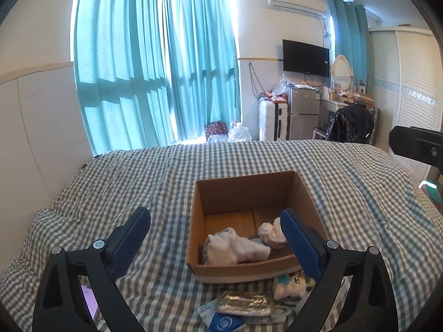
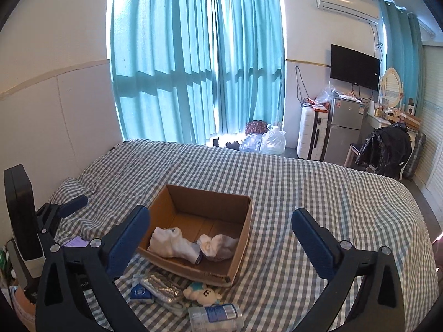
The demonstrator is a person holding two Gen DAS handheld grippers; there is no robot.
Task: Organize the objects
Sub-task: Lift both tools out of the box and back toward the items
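The cardboard box (image 1: 249,221) sits open near the middle of the bed (image 1: 346,193), toward its near edge, and already holds two bundles of white cloth: a larger rolled one (image 1: 235,249) on the left of its floor and a smaller crumpled one (image 1: 272,232) to the right.

Still outside, on the bed between the box's near wall and the near edge, lie a silvery foil packet (image 1: 243,303), a blue-and-white pouch (image 1: 221,321), a small plush toy (image 2: 202,293) and a clear bottle with a blue label (image 2: 214,314). The bottle lies on its side, its long axis running roughly along the near edge.

Both hand-held grippers are raised above this clutter, pointing forward and down across the box. The left hand-held gripper (image 1: 216,238) has its jaws spread wide and empty; so does the right hand-held gripper (image 2: 221,235).

The loose items lie below and short of both sets of fingers. The bottle and toy look closer to the right one, the foil packet and pouch to the left.
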